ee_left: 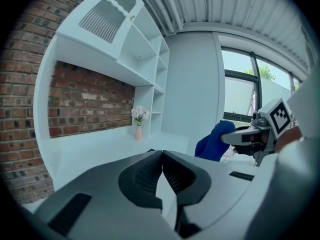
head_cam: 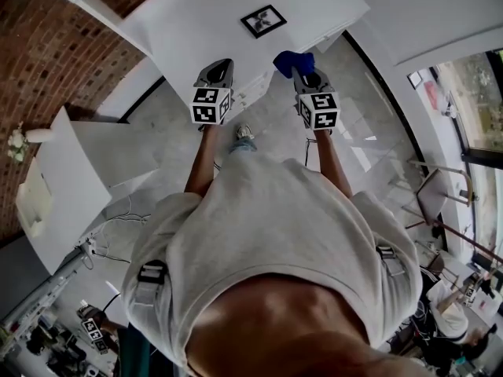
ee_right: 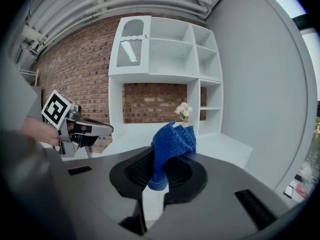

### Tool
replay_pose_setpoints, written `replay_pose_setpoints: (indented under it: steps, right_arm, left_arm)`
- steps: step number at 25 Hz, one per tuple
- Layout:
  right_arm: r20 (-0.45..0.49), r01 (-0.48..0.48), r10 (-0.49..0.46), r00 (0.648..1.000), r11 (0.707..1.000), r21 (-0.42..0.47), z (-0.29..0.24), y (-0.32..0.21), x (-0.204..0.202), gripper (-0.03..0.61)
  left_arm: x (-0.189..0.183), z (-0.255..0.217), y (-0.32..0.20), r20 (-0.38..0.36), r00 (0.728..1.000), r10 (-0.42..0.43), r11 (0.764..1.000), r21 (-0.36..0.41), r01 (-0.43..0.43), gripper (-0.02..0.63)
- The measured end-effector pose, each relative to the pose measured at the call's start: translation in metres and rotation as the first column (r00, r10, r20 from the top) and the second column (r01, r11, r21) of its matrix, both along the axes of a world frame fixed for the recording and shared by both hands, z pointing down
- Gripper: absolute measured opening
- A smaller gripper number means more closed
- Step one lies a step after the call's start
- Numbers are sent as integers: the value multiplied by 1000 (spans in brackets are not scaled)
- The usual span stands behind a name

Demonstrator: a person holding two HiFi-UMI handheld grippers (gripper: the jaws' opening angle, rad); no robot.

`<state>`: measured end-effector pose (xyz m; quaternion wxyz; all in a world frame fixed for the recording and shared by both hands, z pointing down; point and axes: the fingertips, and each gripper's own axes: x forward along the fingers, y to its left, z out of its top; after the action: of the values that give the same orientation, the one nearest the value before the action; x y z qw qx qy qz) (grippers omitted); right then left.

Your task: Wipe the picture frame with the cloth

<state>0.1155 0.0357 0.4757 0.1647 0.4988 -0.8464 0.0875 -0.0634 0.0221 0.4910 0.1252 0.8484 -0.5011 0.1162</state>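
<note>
Left gripper [head_cam: 217, 71]: jaws pressed together, nothing between them. Right gripper [head_cam: 308, 75]: jaws clamped on a blue cloth [head_cam: 292, 60], which bunches up beyond the jaw tips. The grippers are side by side, apart, both pointing forward. Left forearm [head_cam: 203, 159] and right forearm [head_cam: 334, 163] are bare and extended ahead.

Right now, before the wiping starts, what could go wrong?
The cloth is pinched in the right gripper by one end only, so it might slip out while rubbing. The picture frame sits unheld on the white counter, away from the shut left gripper, so it could slide. The flower vase stands on that counter and might get bumped.
</note>
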Motion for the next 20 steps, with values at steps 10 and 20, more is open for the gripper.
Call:
replay_pose_setpoints:
  steps: [10,20]
  right_arm:
    - [-7,-22,22,1000,1000,21,-10,-100,-30,55]
    - [-17,-31,31,999,999,29,-7,-175,-61,55]
  left_arm:
    - [-29,-10,-102,-4,1000,28,999,19,-28,17]
    - [-61,-4,-179,-22,999,30,999,23,-30,17]
